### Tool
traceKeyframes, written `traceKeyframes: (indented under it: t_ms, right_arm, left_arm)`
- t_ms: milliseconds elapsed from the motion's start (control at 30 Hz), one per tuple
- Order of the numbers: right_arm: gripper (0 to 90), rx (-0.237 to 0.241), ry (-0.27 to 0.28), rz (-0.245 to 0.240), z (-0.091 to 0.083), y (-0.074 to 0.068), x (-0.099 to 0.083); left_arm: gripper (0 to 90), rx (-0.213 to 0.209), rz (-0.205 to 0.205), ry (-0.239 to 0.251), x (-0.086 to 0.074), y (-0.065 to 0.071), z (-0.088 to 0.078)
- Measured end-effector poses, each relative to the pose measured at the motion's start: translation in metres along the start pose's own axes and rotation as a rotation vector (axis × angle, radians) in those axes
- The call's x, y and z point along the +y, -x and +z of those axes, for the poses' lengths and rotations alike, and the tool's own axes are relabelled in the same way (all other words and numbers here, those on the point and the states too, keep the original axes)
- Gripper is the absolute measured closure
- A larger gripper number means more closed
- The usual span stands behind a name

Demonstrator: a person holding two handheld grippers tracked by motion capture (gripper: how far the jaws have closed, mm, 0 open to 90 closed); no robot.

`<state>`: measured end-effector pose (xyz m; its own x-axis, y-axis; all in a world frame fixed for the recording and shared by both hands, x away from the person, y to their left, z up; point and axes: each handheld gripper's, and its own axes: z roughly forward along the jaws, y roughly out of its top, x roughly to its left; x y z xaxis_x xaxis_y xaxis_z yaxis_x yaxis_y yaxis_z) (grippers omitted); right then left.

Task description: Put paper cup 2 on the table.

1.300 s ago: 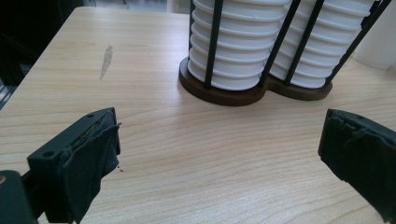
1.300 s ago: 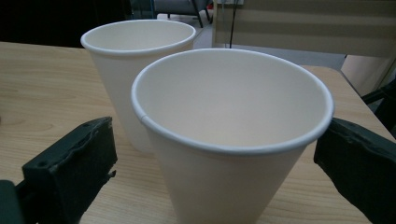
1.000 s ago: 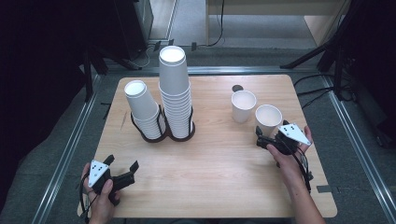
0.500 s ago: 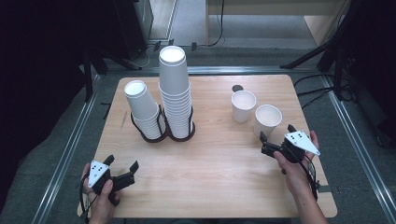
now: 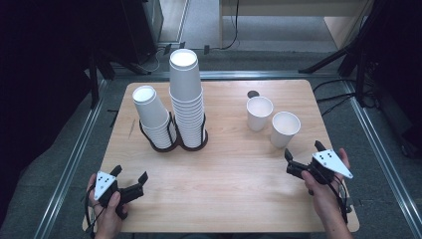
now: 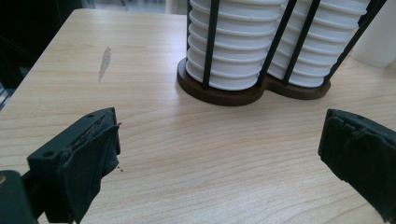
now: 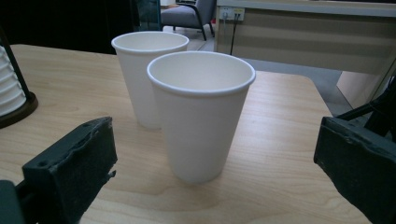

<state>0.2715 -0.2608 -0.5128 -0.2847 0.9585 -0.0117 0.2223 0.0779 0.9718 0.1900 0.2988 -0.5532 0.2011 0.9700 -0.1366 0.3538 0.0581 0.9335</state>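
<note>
Both grippers spread: right gripper (image 5: 301, 162) near smooth tapered paper cup (image 7: 201, 112); left gripper (image 5: 130, 180).

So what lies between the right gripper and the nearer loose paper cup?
Bare tabletop: the right gripper view shows the right gripper open, apart from the nearer cup.

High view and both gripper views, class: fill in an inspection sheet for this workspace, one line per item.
Surface: wooden table, pale scuff near its left side.
Job's things: two loose paper cups standing upright, side by side at right.
Clutter: two cup stacks in a dark wire holder; small dark disc by the far edge.
Grippers: left gripper open, holding nothing; right gripper open, facing the nearer cup, not touching.
Cables: dark cable at the left hand; cables on the floor beyond the table.
Surroundings: metal rails, dark stands, chair.
</note>
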Motion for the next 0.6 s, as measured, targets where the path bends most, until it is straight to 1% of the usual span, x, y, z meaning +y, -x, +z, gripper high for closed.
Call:
traceKeyframes:
  t_ms: [133, 333, 600]
  right_arm:
    - [0.0, -0.006, -0.012, 0.004, -0.004, 0.003, -0.006]
    - [0.0, -0.015, -0.021, -0.003, -0.013, 0.008, -0.012]
    - [0.0, -0.043, -0.036, -0.002, -0.023, 0.017, -0.020]
  left_arm:
    - [0.0, 0.001, 0.001, 0.000, 0.000, 0.000, 0.000]
    - [0.0, 0.001, -0.002, 0.002, 0.000, 0.000, 0.000]
    - [0.0, 0.005, -0.001, 0.002, 0.000, 0.000, 0.000]
